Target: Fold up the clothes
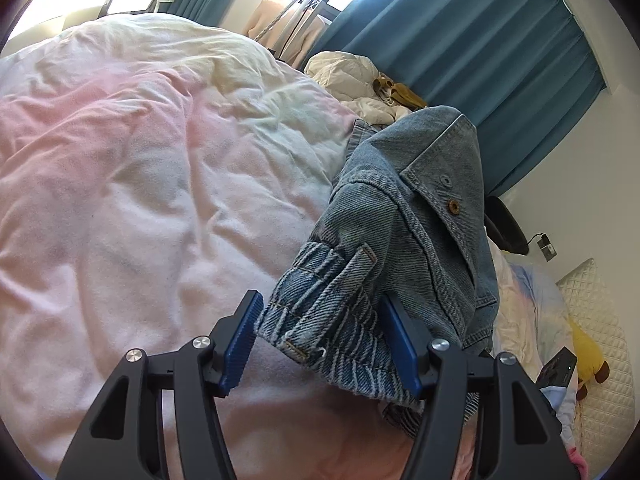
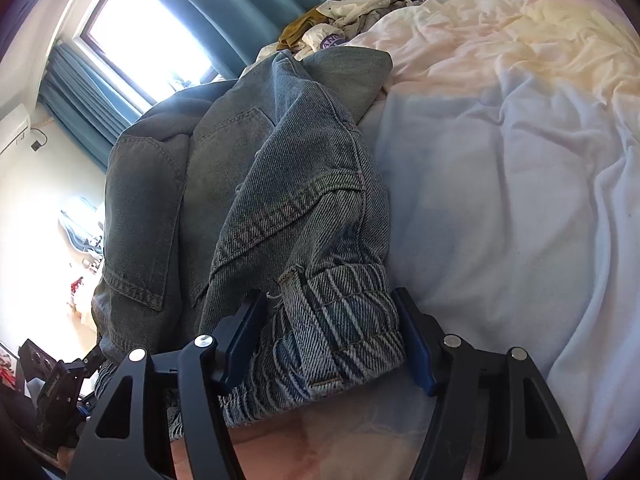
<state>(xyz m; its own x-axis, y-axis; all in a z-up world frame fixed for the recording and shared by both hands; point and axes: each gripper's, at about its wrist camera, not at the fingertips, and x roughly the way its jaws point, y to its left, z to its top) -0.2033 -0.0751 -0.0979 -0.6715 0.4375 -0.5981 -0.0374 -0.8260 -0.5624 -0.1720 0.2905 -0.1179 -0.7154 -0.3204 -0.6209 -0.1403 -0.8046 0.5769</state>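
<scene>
A blue denim jacket (image 1: 420, 216) lies bunched in a heap on the bed, its brown button showing. My left gripper (image 1: 320, 340) is open, and the jacket's ribbed hem (image 1: 332, 320) sits between its blue pads, reaching both. In the right wrist view the denim jacket (image 2: 256, 168) piles up to the left. My right gripper (image 2: 328, 336) is open too, with another ribbed hem section (image 2: 344, 320) filling the gap between its fingers. The left gripper's black body (image 2: 56, 380) shows at the lower left of that view.
A pink and pale blue duvet (image 1: 140, 200) covers the bed. A pile of white and mustard clothes (image 1: 380, 88) lies near the teal curtains (image 1: 500, 60). A yellow plush toy (image 1: 592, 360) rests by the quilted headboard. A bright window (image 2: 148, 36) is behind.
</scene>
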